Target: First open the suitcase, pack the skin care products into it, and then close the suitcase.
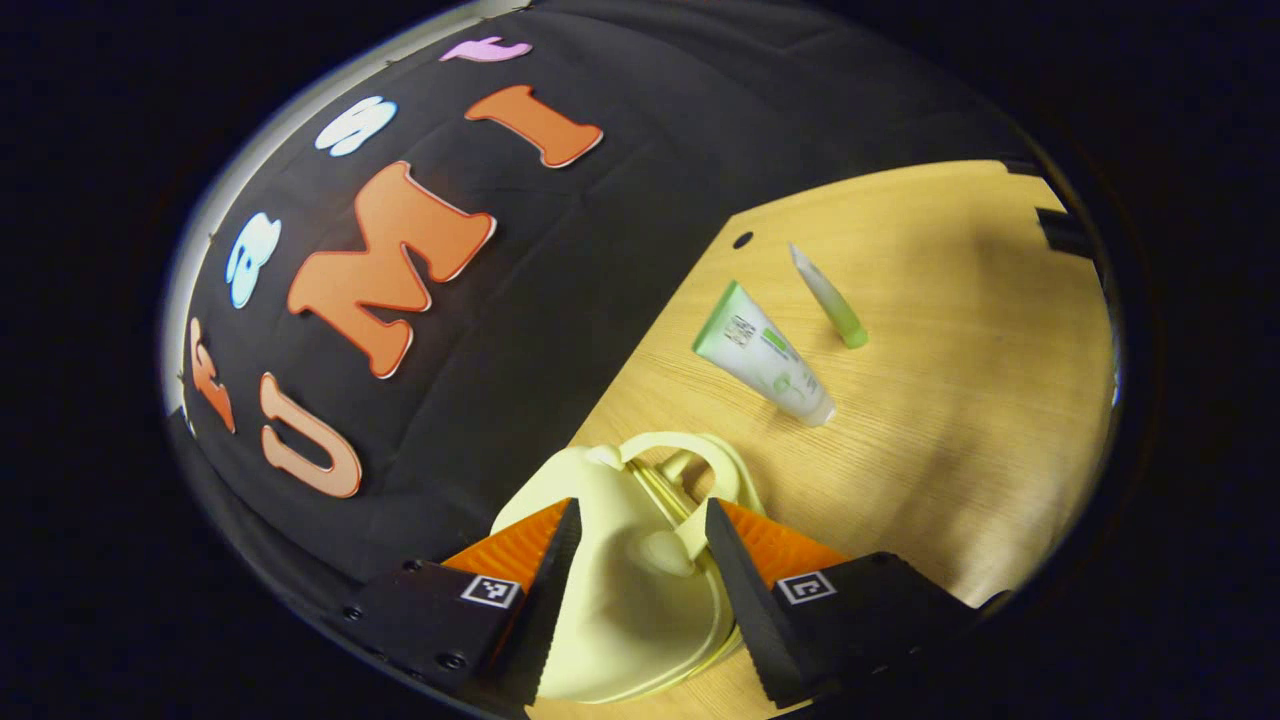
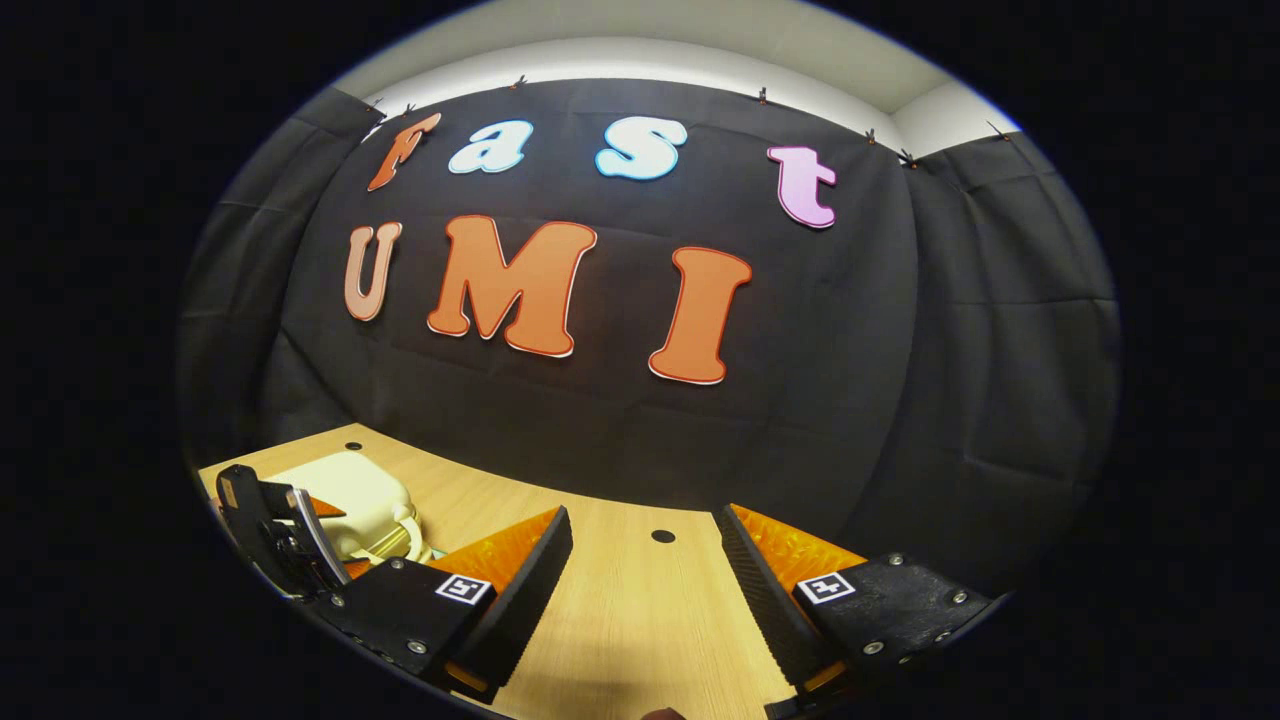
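Two tubes lie on the table [image 1: 960, 420] beyond the suitcase [image 1: 620, 590]: a wide white one with green print [image 1: 765, 355] and, past it, a thin green one [image 1: 828, 297], near each other but apart. We see the pale yellow suitcase lying closed on the table, its handle [image 1: 700, 460] toward the tubes. Our left hand-held gripper [image 1: 640, 530] hangs over the suitcase with its jaws spread on either side of the lid, and we cannot tell whether the fingers touch it. In the right gripper view, our right hand-held gripper [image 2: 645, 545] sits spread wide over bare table, holding nothing, well to the side of the suitcase [image 2: 350, 500], where the other hand-held gripper's black body [image 2: 280, 535] shows.
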`<state>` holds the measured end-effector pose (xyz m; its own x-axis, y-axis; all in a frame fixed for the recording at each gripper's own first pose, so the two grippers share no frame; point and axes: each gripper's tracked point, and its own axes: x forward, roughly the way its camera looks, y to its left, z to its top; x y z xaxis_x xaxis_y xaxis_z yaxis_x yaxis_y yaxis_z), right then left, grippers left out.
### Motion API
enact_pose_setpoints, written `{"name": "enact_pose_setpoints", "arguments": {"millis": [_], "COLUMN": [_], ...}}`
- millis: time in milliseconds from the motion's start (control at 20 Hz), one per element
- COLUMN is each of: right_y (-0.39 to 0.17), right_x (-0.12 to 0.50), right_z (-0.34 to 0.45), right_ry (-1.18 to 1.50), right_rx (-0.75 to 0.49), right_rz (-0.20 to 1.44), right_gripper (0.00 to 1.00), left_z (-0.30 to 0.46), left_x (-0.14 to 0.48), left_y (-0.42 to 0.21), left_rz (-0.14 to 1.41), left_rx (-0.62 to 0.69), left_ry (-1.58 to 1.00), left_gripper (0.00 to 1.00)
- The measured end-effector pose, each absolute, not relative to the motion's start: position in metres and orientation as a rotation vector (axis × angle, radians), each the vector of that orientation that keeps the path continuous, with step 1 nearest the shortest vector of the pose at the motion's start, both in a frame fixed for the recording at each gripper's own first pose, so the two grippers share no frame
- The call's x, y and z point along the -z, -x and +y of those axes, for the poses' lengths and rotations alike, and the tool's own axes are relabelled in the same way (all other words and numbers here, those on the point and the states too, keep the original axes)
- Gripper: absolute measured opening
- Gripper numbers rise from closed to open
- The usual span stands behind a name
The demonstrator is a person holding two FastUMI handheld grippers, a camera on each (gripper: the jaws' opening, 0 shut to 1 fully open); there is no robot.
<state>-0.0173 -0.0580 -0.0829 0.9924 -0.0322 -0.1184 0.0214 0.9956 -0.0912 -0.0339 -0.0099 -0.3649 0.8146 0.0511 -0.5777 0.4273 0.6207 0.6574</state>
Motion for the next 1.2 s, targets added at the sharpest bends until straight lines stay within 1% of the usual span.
{"name": "enact_pose_setpoints", "arguments": {"millis": [50, 150, 300, 350, 400, 450, 500, 650, 700, 750, 800, 850, 900, 1000, 1200], "right_y": [0.018, 0.020, 0.022, 0.022, 0.023, 0.023, 0.024, 0.025, 0.025, 0.026, 0.026, 0.026, 0.025, 0.022, 0.013], "right_x": [0.084, 0.086, 0.087, 0.088, 0.089, 0.090, 0.090, 0.092, 0.093, 0.095, 0.096, 0.097, 0.097, 0.097, 0.098], "right_z": [-0.060, -0.066, -0.073, -0.075, -0.076, -0.079, -0.081, -0.088, -0.090, -0.093, -0.095, -0.097, -0.100, -0.102, -0.099], "right_ry": [0.091, 0.086, 0.066, 0.063, 0.060, 0.058, 0.057, 0.058, 0.053, 0.046, 0.043, 0.043, 0.046, 0.043, 0.041], "right_rx": [0.031, 0.041, 0.052, 0.055, 0.055, 0.057, 0.056, 0.062, 0.061, 0.057, 0.056, 0.054, 0.054, 0.039, -0.016], "right_rz": [0.124, 0.127, 0.123, 0.123, 0.124, 0.122, 0.121, 0.120, 0.120, 0.121, 0.122, 0.121, 0.119, 0.115, 0.110], "right_gripper": [0.95, 0.95, 0.95, 0.95, 0.95, 0.95, 0.95, 0.95, 0.95, 0.95, 0.95, 0.95, 0.95, 0.95, 0.95], "left_z": [-0.011, -0.013, -0.013, -0.014, -0.019, -0.020, -0.023, -0.026, -0.027, -0.027, -0.031, -0.023, -0.025, -0.024, -0.029], "left_x": [0.370, 0.385, 0.402, 0.404, 0.404, 0.412, 0.421, 0.434, 0.427, 0.435, 0.430, 0.442, 0.436, 0.436, 0.423], "left_y": [0.037, 0.038, 0.038, 0.037, 0.031, 0.027, 0.022, 0.012, 0.018, 0.013, 0.015, -0.001, 0.008, 0.005, 0.007], "left_rz": [0.597, 0.623, 0.641, 0.629, 0.613, 0.614, 0.625, 0.648, 0.651, 0.676, 0.672, 0.648, 0.669, 0.677, 0.645], "left_rx": [0.251, 0.271, 0.261, 0.269, 0.275, 0.294, 0.311, 0.325, 0.327, 0.332, 0.326, 0.297, 0.269, 0.226, 0.109], "left_ry": [-0.918, -0.989, -1.112, -1.152, -1.195, -1.211, -1.217, -1.261, -1.281, -1.287, -1.281, -1.273, -1.230, -1.127, -1.028], "left_gripper": [0.76, 0.76, 0.76, 0.76, 0.74, 0.68, 0.53, 0.53, 0.36, 0.18, 0.19, 0.19, 0.07, 0.07, 0.06]}}
